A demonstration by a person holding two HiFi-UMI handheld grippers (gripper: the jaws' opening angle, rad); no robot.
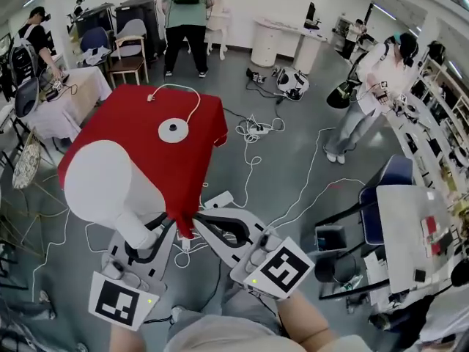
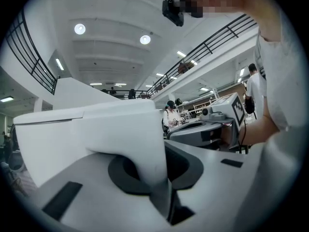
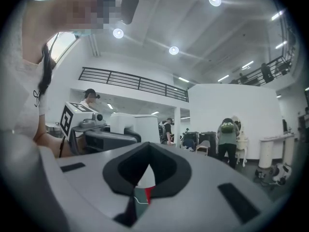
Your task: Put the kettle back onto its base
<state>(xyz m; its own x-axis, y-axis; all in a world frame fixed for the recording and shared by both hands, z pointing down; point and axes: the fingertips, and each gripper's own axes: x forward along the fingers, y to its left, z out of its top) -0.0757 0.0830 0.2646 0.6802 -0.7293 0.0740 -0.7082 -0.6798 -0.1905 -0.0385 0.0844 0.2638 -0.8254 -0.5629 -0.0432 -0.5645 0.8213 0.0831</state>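
**Kettle in hand, base waiting on red cloth**

My left gripper [image 1: 155, 233] is clamped on the handle of the smooth, rounded white kettle [image 1: 102, 182], at the near edge of the red-draped table [image 1: 132, 108]. My right gripper [image 1: 199, 220] beside it is closed, empty. The round white base [image 1: 174, 130] lies mid-cloth.

Both level, side by side: left gripper [image 1: 152, 235] clamped on kettle [image 1: 102, 182] handle, right gripper [image 1: 199, 220] shut, nothing in it.

Grey, black-lined left tongs [image 1: 150, 235] & right tongs [image 1: 198, 219], each w/ white cube [image 1: 123, 300] of black sq. markers.
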